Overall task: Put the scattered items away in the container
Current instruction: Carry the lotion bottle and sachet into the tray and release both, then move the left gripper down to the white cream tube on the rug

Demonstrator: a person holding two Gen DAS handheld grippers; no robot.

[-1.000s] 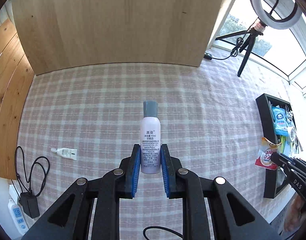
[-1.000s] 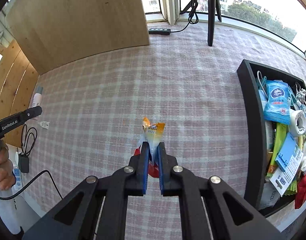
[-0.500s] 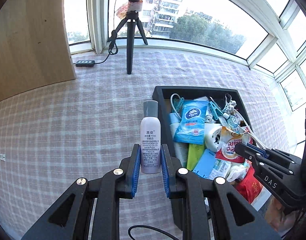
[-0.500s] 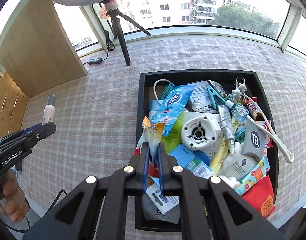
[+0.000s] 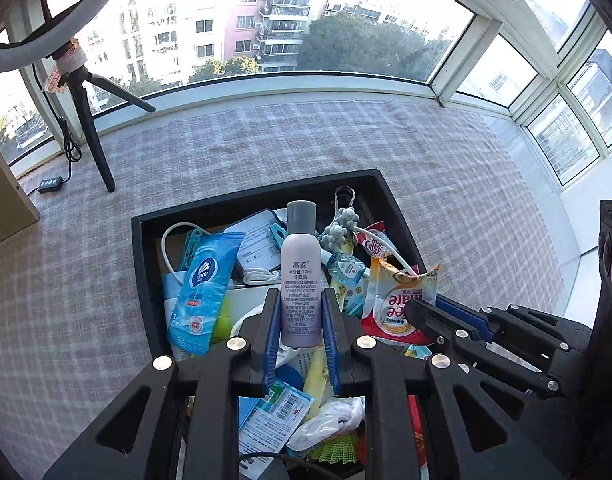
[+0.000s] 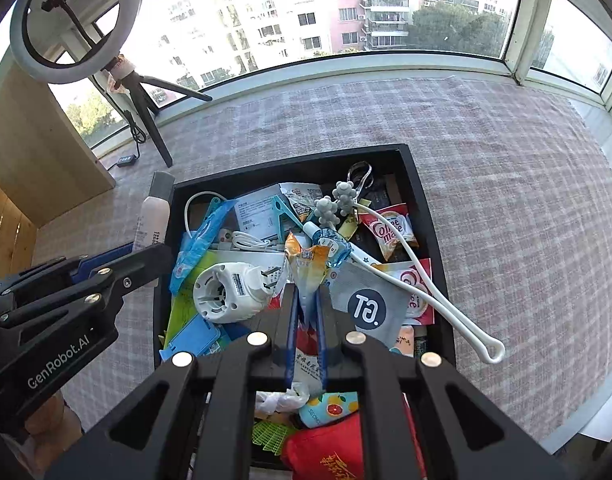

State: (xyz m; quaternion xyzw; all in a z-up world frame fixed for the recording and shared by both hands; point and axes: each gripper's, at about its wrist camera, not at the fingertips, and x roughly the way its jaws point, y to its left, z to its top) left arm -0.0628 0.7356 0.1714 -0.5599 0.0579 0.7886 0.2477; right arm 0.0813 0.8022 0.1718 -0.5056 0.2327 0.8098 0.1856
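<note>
- We see a small pale pink bottle [image 5: 300, 276] with a grey cap, held upright above a black tray [image 5: 145, 264] that is heaped with small things.
- The left gripper [image 5: 299, 320] clamps the lower part of the bottle between its two blue-padded fingers, narrow and tight against its sides.
- From the right wrist view the same bottle [image 6: 151, 216] shows at the left, just outside the tray's left wall [image 6: 163, 280], with the left gripper [image 6: 145, 254] around it.
- The right gripper [image 6: 306, 312] pinches a snack packet [image 6: 306, 264] with an orange and white top; its fingers stand close together on the packet.
- That packet hangs over the middle of the tray, above the pile.
- In the left wrist view the right gripper [image 5: 420, 312] comes in from the right with the packet [image 5: 398, 300] at its tip.
- Inside the tray we make out a blue tissue pack [image 5: 199, 284], a white plug-in device [image 6: 225, 292], a white cable [image 6: 249, 240], a long white plastic loop [image 6: 426, 280] and a red pouch [image 6: 330, 452].
- The tray rests on a pink checked cloth [image 6: 506, 200] that covers the surface.
- Behind, a black tripod [image 6: 153, 120] with a ring light [image 6: 75, 20] stands near the window, beside a wooden panel [image 6: 37, 152].
</note>
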